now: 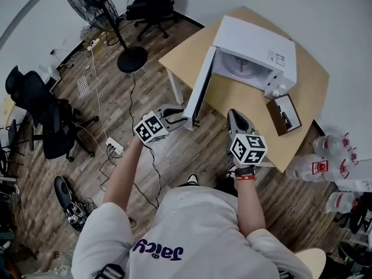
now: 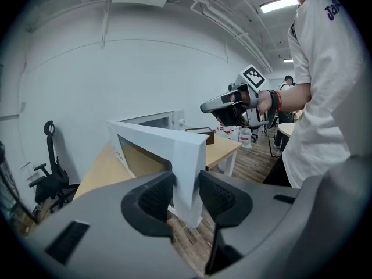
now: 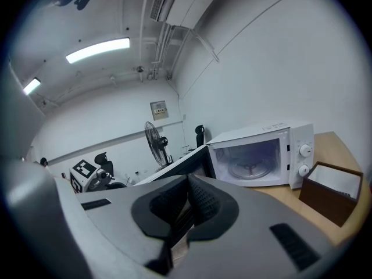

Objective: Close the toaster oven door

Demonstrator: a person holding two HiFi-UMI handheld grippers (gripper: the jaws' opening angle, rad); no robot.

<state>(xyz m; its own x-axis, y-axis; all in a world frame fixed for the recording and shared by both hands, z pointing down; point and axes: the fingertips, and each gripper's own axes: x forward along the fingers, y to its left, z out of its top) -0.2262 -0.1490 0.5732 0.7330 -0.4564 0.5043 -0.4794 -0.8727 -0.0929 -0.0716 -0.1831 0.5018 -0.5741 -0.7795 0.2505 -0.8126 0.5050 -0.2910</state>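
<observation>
A white toaster oven (image 1: 256, 45) stands on a wooden table (image 1: 180, 54) with its door (image 1: 197, 92) swung out to the left, past the table's front edge. My left gripper (image 1: 181, 116) has its jaws on either side of the door's free edge (image 2: 189, 156), and both pads (image 2: 156, 197) rest against it. The right gripper (image 1: 234, 116) hangs in the air over the table's front edge, right of the door, shut and holding nothing. In the right gripper view its jaws (image 3: 187, 205) point at the open cavity (image 3: 256, 158) and turntable.
A brown open box (image 1: 285, 114) sits on the table to the right of the oven. On the wood floor are a standing fan (image 1: 99, 4), office chairs (image 1: 40, 115), a power strip with cables (image 1: 113, 147) and water bottles (image 1: 322, 164).
</observation>
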